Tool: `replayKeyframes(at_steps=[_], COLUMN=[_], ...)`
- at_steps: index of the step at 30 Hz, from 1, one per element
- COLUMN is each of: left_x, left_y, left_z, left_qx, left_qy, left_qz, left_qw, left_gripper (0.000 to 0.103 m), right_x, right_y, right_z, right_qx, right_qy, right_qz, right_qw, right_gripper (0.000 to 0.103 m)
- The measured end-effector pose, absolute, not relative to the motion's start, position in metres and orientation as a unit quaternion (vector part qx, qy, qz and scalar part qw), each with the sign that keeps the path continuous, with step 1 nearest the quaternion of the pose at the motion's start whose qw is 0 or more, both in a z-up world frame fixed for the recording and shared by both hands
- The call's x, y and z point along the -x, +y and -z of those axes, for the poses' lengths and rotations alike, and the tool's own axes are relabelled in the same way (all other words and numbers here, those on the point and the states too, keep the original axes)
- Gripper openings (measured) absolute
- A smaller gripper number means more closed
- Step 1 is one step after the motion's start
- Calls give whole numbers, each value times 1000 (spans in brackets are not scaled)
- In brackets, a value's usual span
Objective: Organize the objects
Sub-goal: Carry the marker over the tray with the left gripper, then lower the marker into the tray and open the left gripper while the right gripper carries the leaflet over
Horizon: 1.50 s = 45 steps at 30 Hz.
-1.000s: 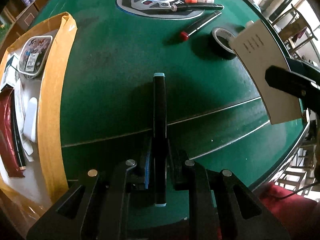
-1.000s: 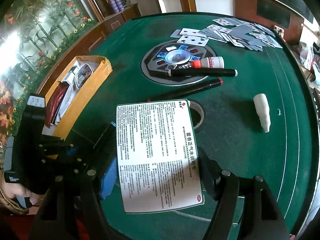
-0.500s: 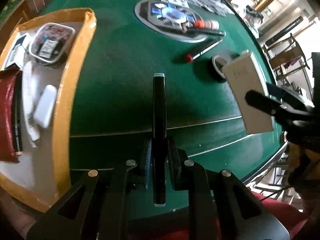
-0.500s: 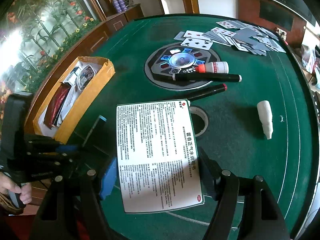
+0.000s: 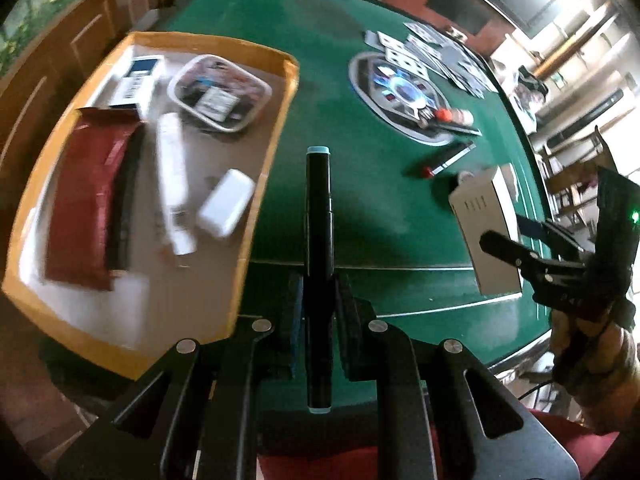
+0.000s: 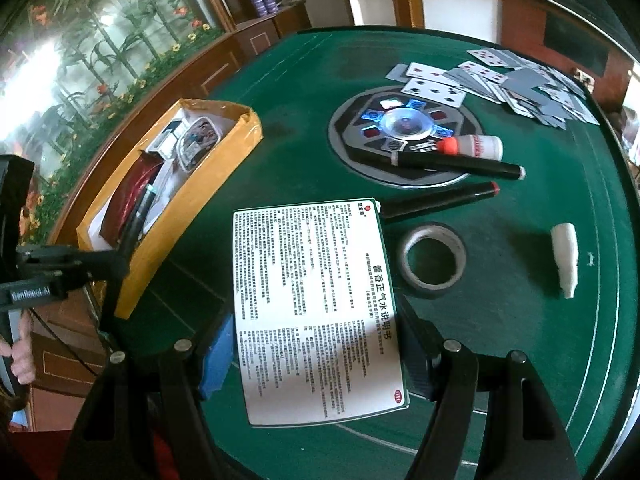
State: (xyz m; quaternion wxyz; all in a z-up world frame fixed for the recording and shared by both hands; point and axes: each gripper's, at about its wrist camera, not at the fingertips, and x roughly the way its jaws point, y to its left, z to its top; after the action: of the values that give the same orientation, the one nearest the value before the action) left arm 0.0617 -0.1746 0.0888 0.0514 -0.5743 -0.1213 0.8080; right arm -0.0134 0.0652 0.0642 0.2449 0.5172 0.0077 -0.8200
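My left gripper [image 5: 318, 300] is shut on a black marker with pale blue ends [image 5: 318, 216], held above the green table beside the right wall of the yellow cardboard box [image 5: 264, 184]. In the right wrist view the marker [image 6: 136, 216] hangs over the box [image 6: 192, 208]. My right gripper [image 6: 320, 344] is shut on a white medicine box with printed text [image 6: 316, 312], held above the table's near edge; it also shows in the left wrist view [image 5: 486, 232].
The box holds a red packet [image 5: 88, 200], a white tube, a white case [image 5: 226, 208] and a plastic tub [image 5: 218, 94]. On the felt lie a tape roll [image 6: 432, 260], two black markers [image 6: 456, 164], a red-capped bottle [image 6: 472, 146], a white nozzle [image 6: 566, 260], playing cards [image 6: 512, 84].
My left gripper has swung left with the marker, from over the open felt to the box's edge. My right gripper keeps the medicine box nearly still.
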Motion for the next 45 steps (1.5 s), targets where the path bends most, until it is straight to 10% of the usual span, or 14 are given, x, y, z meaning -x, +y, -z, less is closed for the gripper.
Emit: replayKeyframes(at_steps=[45], left_x=[-53], left_y=[-374], left_z=[-76], left_qx=[584], left_qy=[-99], left_qz=[-803], left_qw=[-56], left_gripper=[14], right_x=[2], right_y=[-17], right_z=[-54], right_qx=[-529], right_qy=[4], right_qz=[814], right_qw=[241], right_gripper=[72])
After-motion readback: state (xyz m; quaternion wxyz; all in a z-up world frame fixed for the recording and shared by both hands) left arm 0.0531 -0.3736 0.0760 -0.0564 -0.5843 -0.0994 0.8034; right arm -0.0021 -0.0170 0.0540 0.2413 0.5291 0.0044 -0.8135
